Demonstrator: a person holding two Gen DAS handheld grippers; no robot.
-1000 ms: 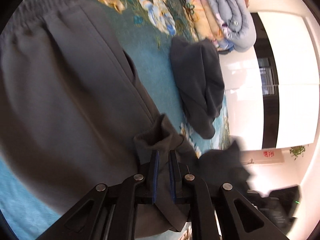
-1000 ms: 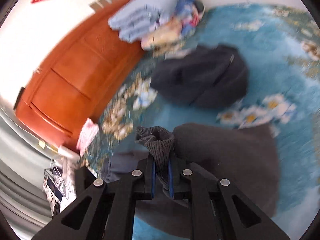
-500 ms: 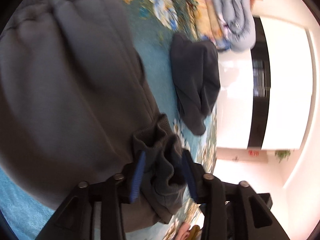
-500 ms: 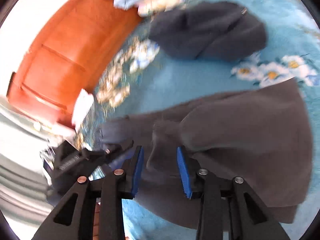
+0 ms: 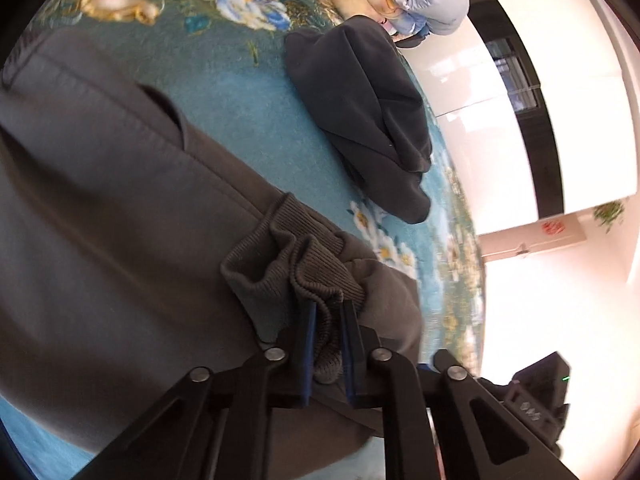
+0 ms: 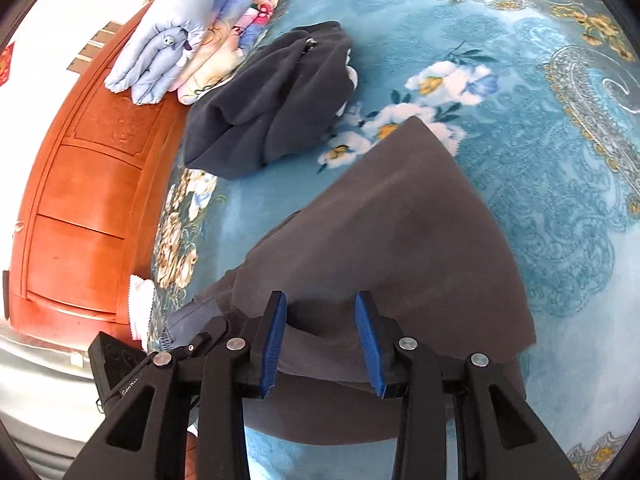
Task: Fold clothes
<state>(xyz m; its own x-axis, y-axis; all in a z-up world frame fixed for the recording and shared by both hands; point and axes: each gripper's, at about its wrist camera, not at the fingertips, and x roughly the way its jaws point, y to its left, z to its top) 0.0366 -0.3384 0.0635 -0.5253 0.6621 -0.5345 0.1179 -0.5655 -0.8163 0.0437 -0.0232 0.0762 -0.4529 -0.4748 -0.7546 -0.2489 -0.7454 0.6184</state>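
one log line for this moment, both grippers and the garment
left gripper: shut on ribbed cuff | right gripper: open over grey sweatpants | sweatpants: folded on blue carpet

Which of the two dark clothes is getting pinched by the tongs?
The grey sweatpants: the left tongs are shut on their ribbed cuff. The navy garment lies bunched farther away, touched by nothing.

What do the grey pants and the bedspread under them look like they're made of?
Grey pants: likely a matte cotton-blend sweat fabric, judging by the soft folds and rib-knit cuff. Bedspread: probably plush short-pile fleece or velour, given its slight sheen and printed flowers.
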